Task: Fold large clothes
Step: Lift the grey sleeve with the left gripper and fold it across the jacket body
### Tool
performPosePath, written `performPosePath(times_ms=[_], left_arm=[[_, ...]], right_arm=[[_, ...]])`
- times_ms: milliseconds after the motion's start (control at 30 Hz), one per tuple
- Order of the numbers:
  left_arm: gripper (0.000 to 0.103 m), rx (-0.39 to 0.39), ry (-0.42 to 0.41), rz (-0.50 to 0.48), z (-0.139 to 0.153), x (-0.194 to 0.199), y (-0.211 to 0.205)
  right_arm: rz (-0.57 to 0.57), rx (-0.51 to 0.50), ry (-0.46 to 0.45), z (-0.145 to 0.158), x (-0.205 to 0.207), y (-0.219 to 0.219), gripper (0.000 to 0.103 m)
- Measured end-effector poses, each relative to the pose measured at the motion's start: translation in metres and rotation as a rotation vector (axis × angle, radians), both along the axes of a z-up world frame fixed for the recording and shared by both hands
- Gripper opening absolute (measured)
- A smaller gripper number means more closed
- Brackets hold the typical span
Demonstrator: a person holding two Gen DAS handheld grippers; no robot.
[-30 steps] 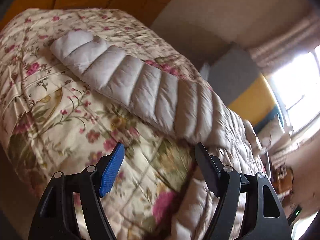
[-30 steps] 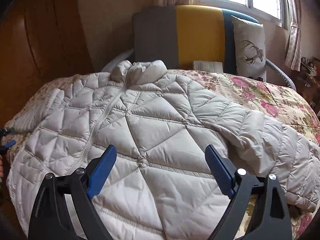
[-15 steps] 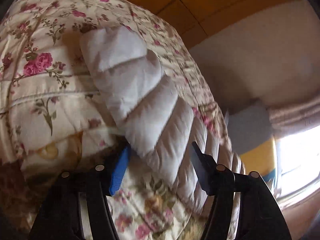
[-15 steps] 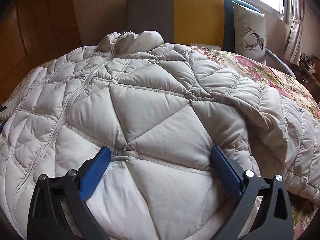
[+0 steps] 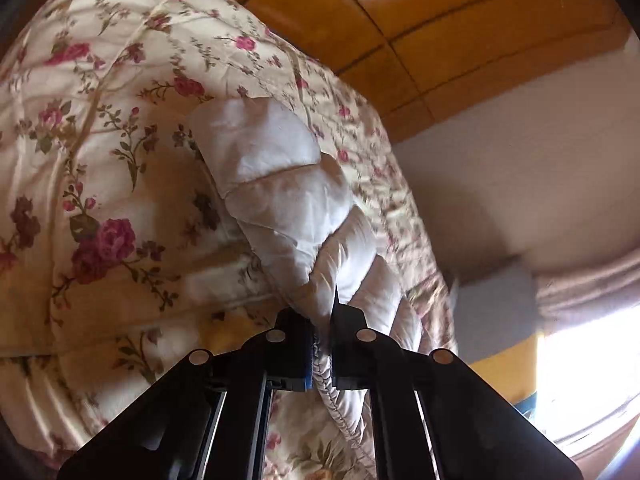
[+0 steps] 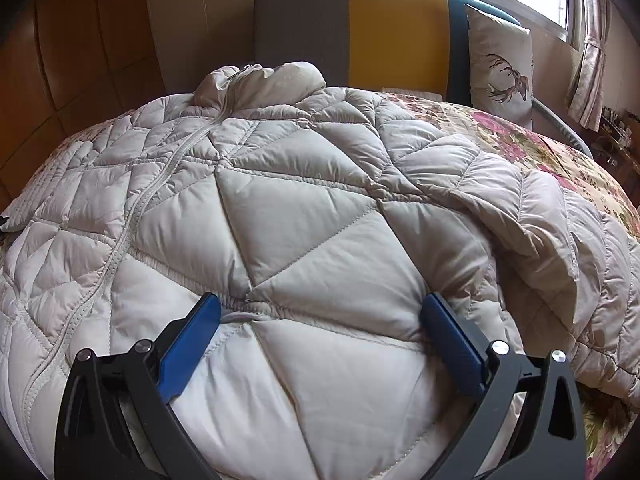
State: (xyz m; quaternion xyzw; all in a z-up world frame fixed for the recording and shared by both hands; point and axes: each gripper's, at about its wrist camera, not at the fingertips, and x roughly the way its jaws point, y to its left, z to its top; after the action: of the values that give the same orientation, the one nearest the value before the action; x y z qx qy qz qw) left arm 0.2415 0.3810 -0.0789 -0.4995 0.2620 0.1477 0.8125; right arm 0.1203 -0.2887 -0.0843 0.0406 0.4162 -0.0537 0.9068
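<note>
The floral quilt (image 5: 100, 168) covers the bed and fills the left half of the left wrist view, with the wooden wall panels (image 5: 420, 20) across the upper right; in the right wrist view the same quilt shows only as a strip at the right edge, because the pale quilted down jacket (image 6: 280, 208) lies spread over nearly everything, front up, its zip (image 6: 132, 216) running from the collar at upper centre down to the lower left; behind it stand a grey, yellow and blue chair back (image 6: 360, 36) and a deer-print cushion (image 6: 500, 68) at upper right. The jacket's sleeve (image 5: 280, 184) reaches from the centre of the left wrist view down to the bottom centre, lying on the quilt.

A second ago the left gripper (image 5: 322, 344) hung wide above the quilt, short of the sleeve; its jaws have just been closing, and now they pinch the sleeve's seamed edge at bottom centre, almost fully together. The right gripper (image 6: 320, 332) sat higher over the jacket then; it has sunk onto the lower body panel and its jaws have just been opening, so they now stand at their widest, pressing into the padding but clamping nothing.

My reading: the sleeve is secured and ready to be drawn across the body for the first fold, while the right side looks set to pin the jacket or take its own grip.
</note>
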Motion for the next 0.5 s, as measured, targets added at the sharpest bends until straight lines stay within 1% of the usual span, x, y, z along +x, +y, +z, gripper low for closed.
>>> performPosePath(times_ms=[67, 133, 167, 233, 300, 367, 400, 433, 500], left_arm=[[0.005, 0.036, -0.001, 0.003, 0.011, -0.002, -0.010], [0.005, 0.102, -0.004, 0.008, 0.030, -0.001, -0.027], [0.005, 0.144, -0.015, -0.004, 0.042, -0.003, -0.039], [0.005, 0.268, -0.055, -0.063, 0.071, 0.000, -0.070], [0.005, 0.365, -0.103, -0.144, 0.094, 0.003, -0.105], [0.005, 0.468, -0.153, -0.257, 0.119, 0.003, -0.152], [0.005, 0.503, -0.163, -0.292, 0.126, 0.004, -0.168], [0.005, 0.549, -0.184, -0.354, 0.135, 0.005, -0.193], [0.005, 0.610, -0.210, -0.445, 0.146, 0.009, -0.233]], right_arm=[[0.001, -0.001, 0.000, 0.000, 0.000, 0.000, 0.101], [0.001, 0.000, 0.000, -0.001, 0.000, 0.000, 0.101], [0.002, 0.001, 0.000, -0.001, 0.000, 0.000, 0.101], [0.002, 0.002, -0.002, -0.001, 0.000, 0.000, 0.101], [0.002, 0.005, -0.003, -0.001, 0.001, -0.001, 0.101], [0.002, 0.008, -0.006, -0.001, 0.002, -0.002, 0.101], [0.002, 0.009, -0.006, -0.001, 0.002, -0.002, 0.101], [0.002, 0.010, -0.007, -0.001, 0.003, -0.003, 0.101], [0.002, 0.011, -0.008, -0.002, 0.002, -0.003, 0.101]])
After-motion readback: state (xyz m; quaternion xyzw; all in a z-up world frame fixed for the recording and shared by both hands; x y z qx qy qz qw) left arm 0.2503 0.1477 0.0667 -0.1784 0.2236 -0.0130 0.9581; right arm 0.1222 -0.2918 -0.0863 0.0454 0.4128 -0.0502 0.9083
